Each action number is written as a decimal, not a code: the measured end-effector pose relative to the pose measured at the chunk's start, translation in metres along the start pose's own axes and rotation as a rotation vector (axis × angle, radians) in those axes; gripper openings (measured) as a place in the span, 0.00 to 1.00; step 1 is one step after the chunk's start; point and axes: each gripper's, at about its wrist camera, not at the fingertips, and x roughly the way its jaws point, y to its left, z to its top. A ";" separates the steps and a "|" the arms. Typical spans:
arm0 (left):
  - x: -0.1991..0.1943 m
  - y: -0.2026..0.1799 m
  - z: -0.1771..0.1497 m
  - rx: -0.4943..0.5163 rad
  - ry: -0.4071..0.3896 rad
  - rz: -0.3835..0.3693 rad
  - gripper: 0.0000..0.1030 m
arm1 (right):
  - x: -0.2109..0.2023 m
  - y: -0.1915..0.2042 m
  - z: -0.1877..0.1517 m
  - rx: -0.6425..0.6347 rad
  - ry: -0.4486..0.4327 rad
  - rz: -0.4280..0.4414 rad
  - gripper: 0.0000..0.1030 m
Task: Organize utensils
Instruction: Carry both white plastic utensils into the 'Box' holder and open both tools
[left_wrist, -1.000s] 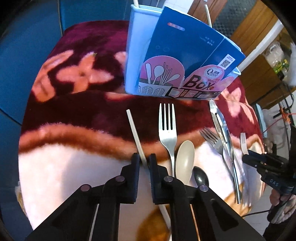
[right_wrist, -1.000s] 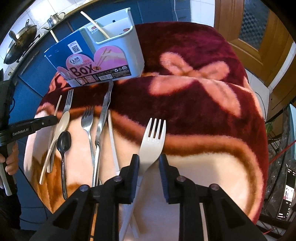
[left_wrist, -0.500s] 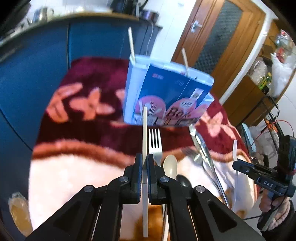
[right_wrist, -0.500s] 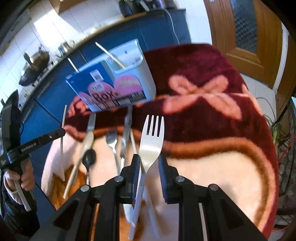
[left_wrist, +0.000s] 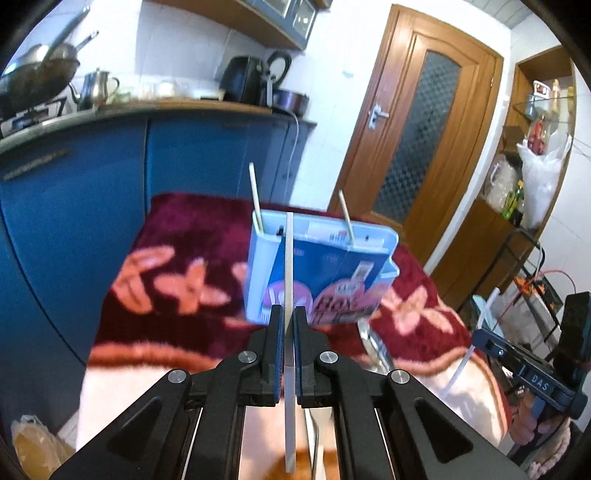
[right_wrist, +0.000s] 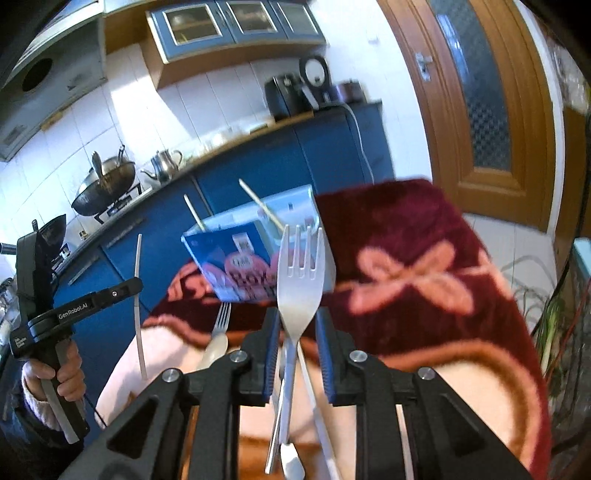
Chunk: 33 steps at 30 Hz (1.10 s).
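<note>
My left gripper (left_wrist: 289, 317) is shut on a pale chopstick (left_wrist: 288, 266) and holds it upright in the air, in front of the blue and white utensil box (left_wrist: 321, 273). Two chopsticks (left_wrist: 255, 199) stand in the box. My right gripper (right_wrist: 297, 321) is shut on a white plastic fork (right_wrist: 300, 273), tines up, lifted above the blanket. The left gripper (right_wrist: 135, 286) with its chopstick (right_wrist: 138, 295) shows at the left of the right wrist view. The box (right_wrist: 243, 258) stands behind the fork there.
A metal fork (right_wrist: 221, 319), a beige spoon (right_wrist: 216, 349) and a knife (right_wrist: 291, 461) lie on the maroon flowered blanket (right_wrist: 424, 295). Blue kitchen cabinets (left_wrist: 92, 206) stand behind the table. A wooden door (left_wrist: 417, 147) is at the right.
Both grippers have risen and tilted up from the blanket. The left one lifted the chopstick off the blanket; the right one raised the white fork. The box now sits lower in both views.
</note>
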 end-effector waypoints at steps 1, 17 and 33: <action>-0.001 0.000 0.003 -0.001 -0.014 0.001 0.04 | -0.001 0.001 0.002 -0.009 -0.013 -0.001 0.21; 0.001 -0.005 0.086 -0.025 -0.291 0.060 0.04 | 0.000 0.021 0.040 -0.102 -0.154 -0.013 0.20; 0.054 0.005 0.104 -0.032 -0.467 0.108 0.04 | 0.015 0.012 0.061 -0.099 -0.175 -0.026 0.20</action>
